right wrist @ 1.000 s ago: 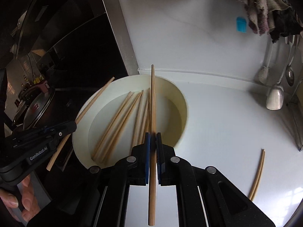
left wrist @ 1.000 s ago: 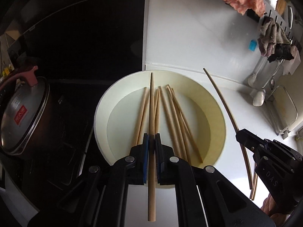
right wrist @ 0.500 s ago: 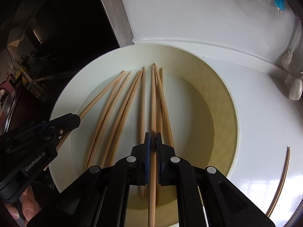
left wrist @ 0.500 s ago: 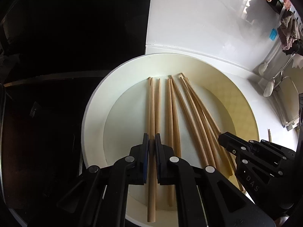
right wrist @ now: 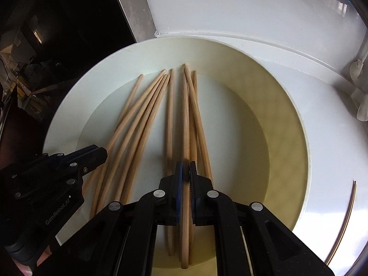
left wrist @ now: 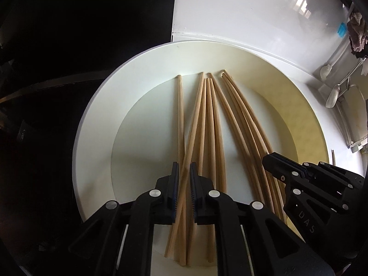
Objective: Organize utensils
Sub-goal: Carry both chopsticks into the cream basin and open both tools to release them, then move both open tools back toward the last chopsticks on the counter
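A wide white bowl [left wrist: 92,115] [right wrist: 69,105] holds several wooden chopsticks lying roughly parallel. My left gripper [left wrist: 183,172] hangs low over the bowl's near side and its jaws are opening. One chopstick [left wrist: 195,115] lies slanted between the pads, and a gap shows on each side of it. My right gripper [right wrist: 185,168] is shut on a straight chopstick [right wrist: 185,115] whose far tip rests near the bowl's far wall. Each gripper shows in the other's view: the right gripper [left wrist: 270,161] at the right, the left gripper [right wrist: 101,151] at the left.
The bowl sits on a white counter [right wrist: 230,11] beside a dark stove [left wrist: 69,34] on the left. A loose chopstick [right wrist: 347,218] lies on the counter right of the bowl. Ladles [left wrist: 333,94] and a cloth [left wrist: 356,34] hang at the far right.
Both grippers came down into the bowl with their chopsticks. The left jaws have parted a little and the chopstick between them has tipped to a slant.
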The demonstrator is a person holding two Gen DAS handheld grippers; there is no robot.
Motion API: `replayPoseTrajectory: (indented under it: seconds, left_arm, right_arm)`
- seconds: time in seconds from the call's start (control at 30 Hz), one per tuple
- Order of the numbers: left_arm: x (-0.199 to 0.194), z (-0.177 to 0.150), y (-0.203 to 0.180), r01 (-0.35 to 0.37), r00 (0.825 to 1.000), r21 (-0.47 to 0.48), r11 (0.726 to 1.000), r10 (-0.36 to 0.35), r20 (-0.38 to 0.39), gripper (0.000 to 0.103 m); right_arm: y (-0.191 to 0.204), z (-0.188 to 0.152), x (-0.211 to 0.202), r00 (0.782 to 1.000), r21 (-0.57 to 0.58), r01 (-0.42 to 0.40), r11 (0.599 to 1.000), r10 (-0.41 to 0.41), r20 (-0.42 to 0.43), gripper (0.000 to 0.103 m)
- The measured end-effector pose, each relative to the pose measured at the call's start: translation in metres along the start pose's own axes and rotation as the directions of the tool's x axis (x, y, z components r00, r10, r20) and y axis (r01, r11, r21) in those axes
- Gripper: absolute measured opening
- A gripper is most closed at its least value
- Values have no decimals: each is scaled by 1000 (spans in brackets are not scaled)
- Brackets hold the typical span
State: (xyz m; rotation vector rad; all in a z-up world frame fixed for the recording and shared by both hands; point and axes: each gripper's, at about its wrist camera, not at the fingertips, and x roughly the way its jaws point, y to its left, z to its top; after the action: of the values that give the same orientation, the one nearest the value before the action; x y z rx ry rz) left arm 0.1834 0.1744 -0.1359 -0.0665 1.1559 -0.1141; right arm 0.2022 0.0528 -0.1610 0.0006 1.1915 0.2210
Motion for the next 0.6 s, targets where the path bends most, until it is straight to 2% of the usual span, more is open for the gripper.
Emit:
replayPoseTrajectory:
  seconds: [0.07,0.1,0.17,0.27,0.3,0.43,0.5,0.6]
  left_arm:
    - [-4,0,1,-1,1000,-7,1000,1,7,31]
    - [-7,0,3,-5,1000,-13,1000,5,14,34]
    - [-13,1,5,-12,999,-23,1000,13,30,50]
    - [-26,-2,9,-17,998,-33,999,19,61,63]
    - [-30,-2,9,-21,997,-34,999,24,72,65]
    - [-46,-6,13,-30,994,-31,999,33,103,72]
    - [-53,-10,13,-31,993,-30,999,35,115,73]
    - [-61,-18,13,-31,991,-29,999,34,127,77]
  right_arm:
    - [0,0,-3,1000,2,-1,1000,1,7,13]
    - [-1,0,-5,1000,2,3,1000,-3,14,16]
    - [-2,0,-11,1000,4,10,1000,-10,25,17]
    - [-5,-3,-23,999,11,17,1000,-18,47,24]
    - [-6,-4,-28,998,15,19,1000,-20,57,28]
    - [-12,-18,-51,996,31,21,999,-23,87,34]
    - [-13,-27,-62,995,35,24,999,-27,97,41]
    - [-14,-39,-73,993,44,26,999,-31,114,42]
